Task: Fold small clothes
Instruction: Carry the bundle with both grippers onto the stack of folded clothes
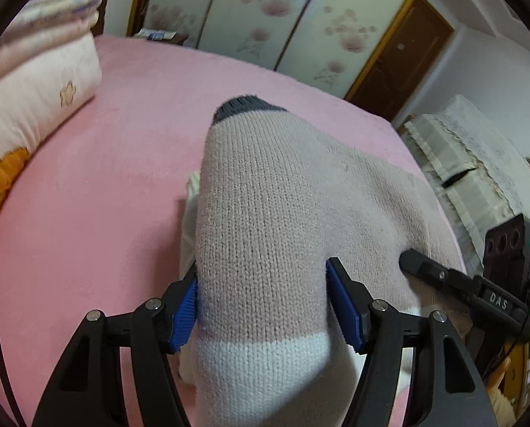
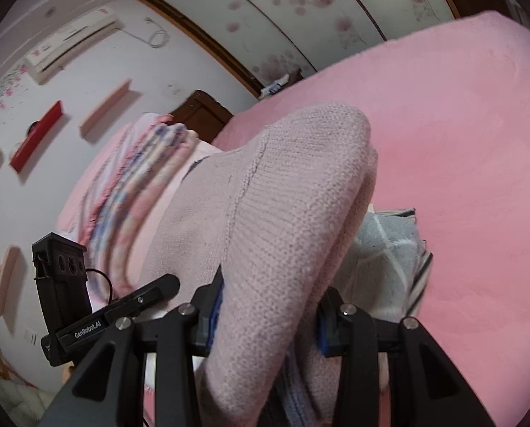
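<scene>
A small pale-pink knit sweater (image 1: pixel 265 220) with a white hem band and a dark grey edge hangs over the pink bed (image 1: pixel 87 192). My left gripper (image 1: pixel 261 302) is shut on the sweater, with knit bunched between its blue pads (image 1: pixel 343 302). My right gripper (image 2: pixel 265 320) is shut on another part of the same sweater (image 2: pixel 286 220) and holds it above the bed (image 2: pixel 460 142). The right gripper also shows in the left wrist view (image 1: pixel 443 277) at the sweater's right side. The left gripper shows in the right wrist view (image 2: pixel 122 306).
A stack of folded quilts and a pillow (image 1: pixel 33 106) lies at the bed's head. A folded grey and white garment (image 2: pixel 386 263) lies on the bed under the sweater. Floral wardrobe doors (image 1: pixel 265 17) stand behind the bed. A covered piece of furniture (image 1: pixel 471 163) stands beside it.
</scene>
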`<state>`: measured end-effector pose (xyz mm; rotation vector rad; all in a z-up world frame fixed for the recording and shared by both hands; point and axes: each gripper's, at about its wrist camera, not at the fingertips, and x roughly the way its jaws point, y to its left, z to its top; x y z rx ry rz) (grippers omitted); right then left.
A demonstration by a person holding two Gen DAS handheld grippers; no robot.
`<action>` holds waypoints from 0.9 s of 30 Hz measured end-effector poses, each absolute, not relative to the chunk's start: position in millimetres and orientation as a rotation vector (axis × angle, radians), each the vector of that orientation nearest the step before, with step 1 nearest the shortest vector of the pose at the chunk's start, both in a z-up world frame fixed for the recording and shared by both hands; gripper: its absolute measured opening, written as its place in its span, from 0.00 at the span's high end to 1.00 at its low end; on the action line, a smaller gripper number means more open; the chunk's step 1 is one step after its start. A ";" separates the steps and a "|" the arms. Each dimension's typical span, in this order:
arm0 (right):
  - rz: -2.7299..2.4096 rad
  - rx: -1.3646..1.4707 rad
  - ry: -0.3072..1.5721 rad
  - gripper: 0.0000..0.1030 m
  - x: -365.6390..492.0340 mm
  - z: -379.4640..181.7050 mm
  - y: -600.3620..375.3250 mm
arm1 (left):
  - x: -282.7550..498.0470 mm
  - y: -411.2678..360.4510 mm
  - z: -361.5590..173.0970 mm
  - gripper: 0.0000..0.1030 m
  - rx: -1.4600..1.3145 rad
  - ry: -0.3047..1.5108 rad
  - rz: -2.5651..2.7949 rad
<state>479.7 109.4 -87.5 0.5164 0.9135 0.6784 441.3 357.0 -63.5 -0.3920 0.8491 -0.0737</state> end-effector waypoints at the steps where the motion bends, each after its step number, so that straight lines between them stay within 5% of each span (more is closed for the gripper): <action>1: 0.667 0.520 0.921 0.62 484.5 -95.1 112.7 | 449.1 359.1 -75.3 0.37 -0.397 0.855 -0.074; 6: 0.615 0.526 0.957 0.62 504.9 -142.1 111.6 | 474.9 360.1 -128.7 0.32 -0.415 0.855 -0.078; 11: 0.597 0.546 0.956 0.61 511.0 -172.9 99.5 | 479.0 362.7 -159.2 0.01 -0.461 0.816 -0.051; 20: 0.600 0.478 0.941 0.55 510.6 -179.5 104.4 | 468.1 367.6 -176.9 0.00 -0.464 0.782 -0.049; 27: 0.529 0.357 0.902 0.38 492.3 -150.2 91.5 | 442.8 347.2 -146.4 0.00 -0.384 0.718 0.077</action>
